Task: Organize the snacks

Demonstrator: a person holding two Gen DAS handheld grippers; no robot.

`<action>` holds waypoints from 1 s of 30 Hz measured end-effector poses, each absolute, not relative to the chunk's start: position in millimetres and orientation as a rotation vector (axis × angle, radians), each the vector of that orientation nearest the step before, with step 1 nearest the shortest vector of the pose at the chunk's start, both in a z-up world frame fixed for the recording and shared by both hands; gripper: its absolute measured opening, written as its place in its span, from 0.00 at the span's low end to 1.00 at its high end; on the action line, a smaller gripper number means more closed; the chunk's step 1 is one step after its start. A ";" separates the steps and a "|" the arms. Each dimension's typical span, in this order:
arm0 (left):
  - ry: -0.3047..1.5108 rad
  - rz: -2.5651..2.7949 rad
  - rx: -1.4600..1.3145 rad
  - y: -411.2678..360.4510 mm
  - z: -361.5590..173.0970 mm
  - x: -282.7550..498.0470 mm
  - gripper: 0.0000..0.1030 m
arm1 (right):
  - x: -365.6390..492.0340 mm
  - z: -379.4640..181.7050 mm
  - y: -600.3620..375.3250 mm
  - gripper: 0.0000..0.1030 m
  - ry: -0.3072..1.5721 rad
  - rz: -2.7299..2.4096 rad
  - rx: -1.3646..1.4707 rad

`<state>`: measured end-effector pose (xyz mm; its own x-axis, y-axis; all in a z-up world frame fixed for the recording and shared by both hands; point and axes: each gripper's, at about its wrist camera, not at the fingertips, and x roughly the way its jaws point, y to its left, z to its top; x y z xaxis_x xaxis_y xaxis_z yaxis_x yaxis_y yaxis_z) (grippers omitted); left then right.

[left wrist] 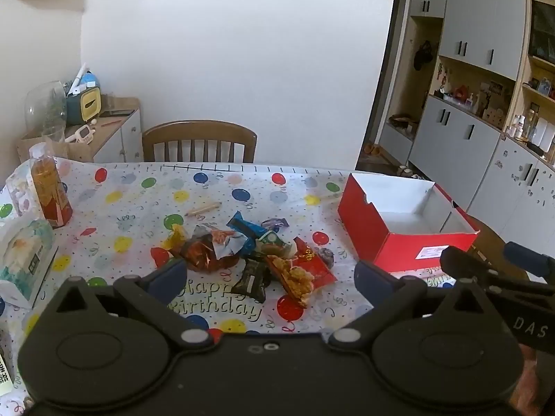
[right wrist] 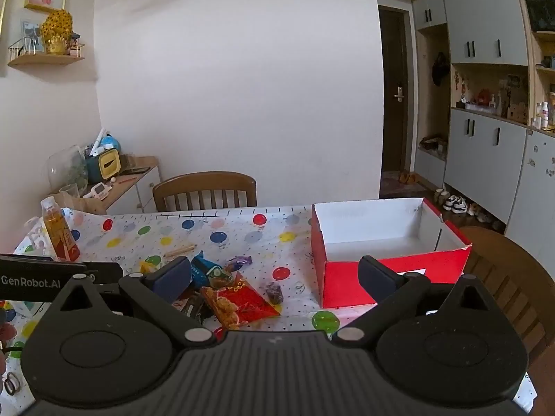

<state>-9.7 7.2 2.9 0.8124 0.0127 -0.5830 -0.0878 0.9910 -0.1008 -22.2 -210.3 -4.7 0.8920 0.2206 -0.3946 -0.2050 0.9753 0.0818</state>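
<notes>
A pile of snack packets [left wrist: 242,249] lies mid-table on the balloon-print cloth; it also shows in the right wrist view [right wrist: 222,287]. In it are a red packet with fried pieces [left wrist: 301,270], a blue packet [left wrist: 246,228] and a dark packet [left wrist: 251,279]. A small dark candy [right wrist: 274,293] lies apart to the right. An empty red box [left wrist: 406,228], white inside, stands at the right and shows in the right wrist view [right wrist: 388,239]. My left gripper [left wrist: 270,277] is open above the pile's near side. My right gripper [right wrist: 274,277] is open, between pile and box.
An orange drink bottle [left wrist: 48,190] and white tissue boxes [left wrist: 24,260] stand at the table's left. A pencil [left wrist: 204,208] lies behind the pile. A wooden chair [left wrist: 199,142] is at the far edge, another [right wrist: 510,277] at the right. Cabinets line the right wall.
</notes>
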 end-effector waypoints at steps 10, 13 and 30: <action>0.621 0.052 -0.116 6.4 5.5 -9.7 1.00 | -22.7 -3.7 -213.4 1.00 0.412 0.212 0.041; 0.621 0.053 -0.113 6.0 6.6 -9.7 1.00 | -22.1 -4.0 -212.3 1.00 0.410 0.212 0.040; 0.623 0.049 -0.111 5.7 9.0 -8.6 1.00 | -21.5 -4.8 -215.6 1.00 0.414 0.222 0.063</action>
